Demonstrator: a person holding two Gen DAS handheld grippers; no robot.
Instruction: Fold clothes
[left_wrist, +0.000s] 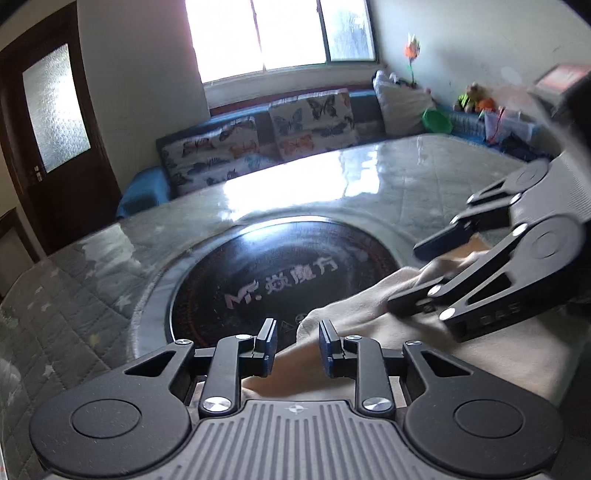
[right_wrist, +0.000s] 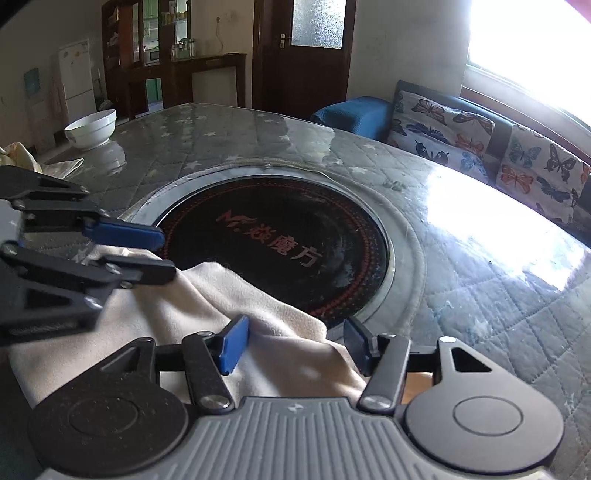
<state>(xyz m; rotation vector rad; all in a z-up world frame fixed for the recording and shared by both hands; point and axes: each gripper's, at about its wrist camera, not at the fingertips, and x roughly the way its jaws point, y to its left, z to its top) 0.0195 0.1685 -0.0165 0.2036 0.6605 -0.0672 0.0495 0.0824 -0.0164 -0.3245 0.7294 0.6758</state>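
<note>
Nearest the lens in the left wrist view, the left gripper (left_wrist: 297, 345) stands with its jaws a narrow way apart; a gap shows between the blue pads, and no cloth is seen pinched there. It hovers over the near edge of the cream garment (left_wrist: 369, 306), probably so as to take a fresh hold on that edge. At 3 o'clock of the same view the right gripper (left_wrist: 404, 275) reaches in, its fingers splayed above and below a raised ridge of fabric without pressing on it.

In the right wrist view the right gripper (right_wrist: 293, 345) is about half open; the cloth passes between the pads, but neither pad visibly bears on it, so it reads as released. The left gripper (right_wrist: 162, 253) enters at 9 o'clock, its tips just over the garment (right_wrist: 207, 295).

The garment lies on the near part of the table (right_wrist: 480, 280), at 6 o'clock, with one rounded corner spilling over the rim of the black round hotplate (right_wrist: 280, 247) set into the tabletop. It is a soft, matte, pale cream fabric, bunched into loose folds and not yet flat; what kind of garment it is cannot be told. Judged from this, the folding is at an early stage. A white bowl (right_wrist: 91, 127) stands well apart at 10 o'clock.
</note>
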